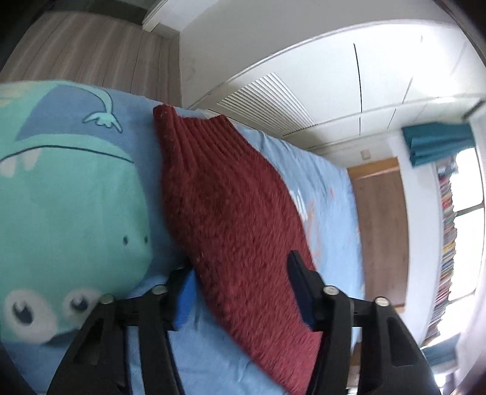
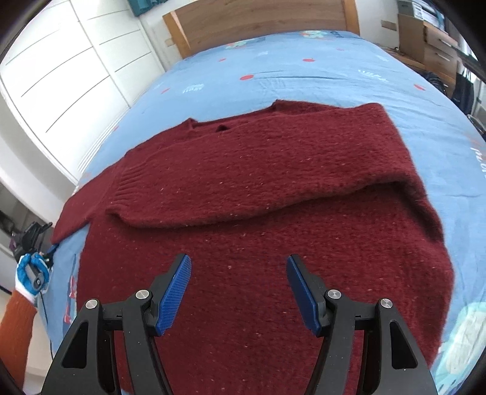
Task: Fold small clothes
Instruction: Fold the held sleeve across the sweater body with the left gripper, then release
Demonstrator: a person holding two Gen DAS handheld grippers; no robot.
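A dark red knitted sweater [image 2: 273, 194] lies flat on the blue bed sheet [image 2: 303, 73], with one sleeve folded across its body. My right gripper [image 2: 238, 285] is open and empty, just above the sweater's lower part. My left gripper [image 1: 243, 282] is open, with its jaws on either side of the sweater's other sleeve [image 1: 231, 218], whose ribbed cuff points away from me. In the right wrist view the left gripper sits at the bed's left edge, by the sleeve end; whether its pads touch the cloth I cannot tell.
The sheet carries a teal cartoon monster print [image 1: 66, 212]. A wooden headboard [image 2: 261, 21] stands at the far end. White wardrobes [image 2: 70, 66] run along the left of the bed. A wooden desk [image 2: 431, 42] stands at the far right.
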